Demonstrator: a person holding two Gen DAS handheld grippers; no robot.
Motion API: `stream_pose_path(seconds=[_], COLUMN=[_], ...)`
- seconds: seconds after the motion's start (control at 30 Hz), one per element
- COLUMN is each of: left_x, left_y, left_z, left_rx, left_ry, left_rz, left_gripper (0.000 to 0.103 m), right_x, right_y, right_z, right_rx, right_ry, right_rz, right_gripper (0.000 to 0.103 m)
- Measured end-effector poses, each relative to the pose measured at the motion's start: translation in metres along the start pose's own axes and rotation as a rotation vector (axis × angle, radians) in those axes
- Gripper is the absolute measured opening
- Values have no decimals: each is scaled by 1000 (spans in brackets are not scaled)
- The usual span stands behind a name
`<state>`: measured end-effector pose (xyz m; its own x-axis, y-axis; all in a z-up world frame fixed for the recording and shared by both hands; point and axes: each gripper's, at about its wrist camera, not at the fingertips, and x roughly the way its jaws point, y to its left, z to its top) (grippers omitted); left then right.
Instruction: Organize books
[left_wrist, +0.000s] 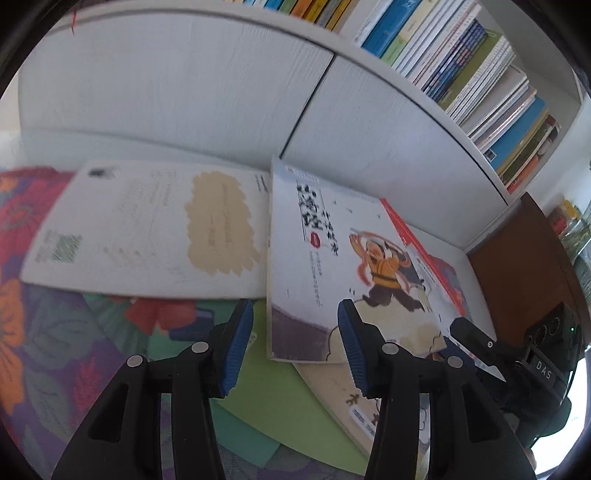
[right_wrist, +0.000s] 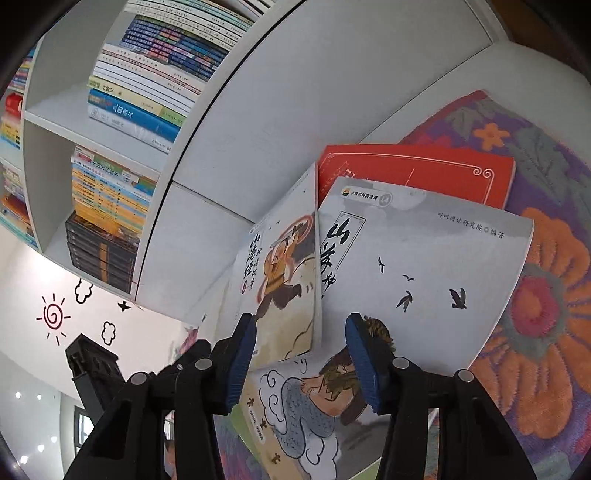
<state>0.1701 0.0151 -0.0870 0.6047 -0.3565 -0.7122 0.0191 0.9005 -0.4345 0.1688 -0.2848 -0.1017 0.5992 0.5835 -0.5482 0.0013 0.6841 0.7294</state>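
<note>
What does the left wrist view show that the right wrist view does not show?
Only the left wrist view shows a white book lying back cover up and green paper sheets. Only the right wrist view shows a red book and a wall with a sun drawing. Both show the white book with the running figure, the white bookshelf and the flowered rug.

Floral rug (right_wrist: 546, 302) spread at lower right; sun and cloud wall decals (right_wrist: 53, 317) seen at lower left.
</note>
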Motion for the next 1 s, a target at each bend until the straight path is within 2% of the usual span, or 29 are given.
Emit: stream_pose_path(seconds=[0.3, 0.5, 0.77, 1.0], left_x=[4, 7, 3, -1], left_y=[-6, -5, 0, -5], left_z=[-5, -5, -6, -6], left_rx=[17, 2, -3, 11], left_ry=[5, 11, -1, -29], left_rz=[-53, -73, -74, -77], left_gripper=[45, 45, 45, 46], right_x=[-1, 1, -3, 0], right_y=[0, 8, 5, 16], right_z=[-8, -10, -9, -13], right_rx=[-58, -117, -108, -193], right_ry=[-49, -54, -91, -96], right_rz=[25, -23, -6, -61], right_gripper=[50, 50, 50, 52])
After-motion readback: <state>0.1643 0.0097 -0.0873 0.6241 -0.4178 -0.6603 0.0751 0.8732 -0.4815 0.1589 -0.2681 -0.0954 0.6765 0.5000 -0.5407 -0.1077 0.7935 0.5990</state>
